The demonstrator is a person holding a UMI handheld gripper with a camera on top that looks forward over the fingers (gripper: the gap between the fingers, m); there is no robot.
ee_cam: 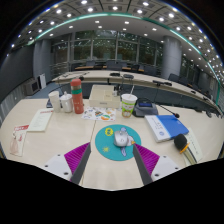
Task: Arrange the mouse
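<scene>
The mouse (pixel 122 138) lies on a round teal mat (pixel 118 146), just ahead of the hand-held gripper (pixel 111 160), whose fingers stand wide apart with nothing between them. At 12 o'clock from the mouse stands a white cup (pixel 128 103); its contents cannot be made out. At 10 o'clock are an orange bottle (pixel 77 96) and a can (pixel 66 102). A blue folder (pixel 170 126) lies at 2 o'clock. The pale counter (pixel 60 135) sits in an office with ceiling lights.

A small gray mouse (pixel 122 138) sits on a round teal mat (pixel 119 146) on the table. It rests just ahead of the fingers.
</scene>
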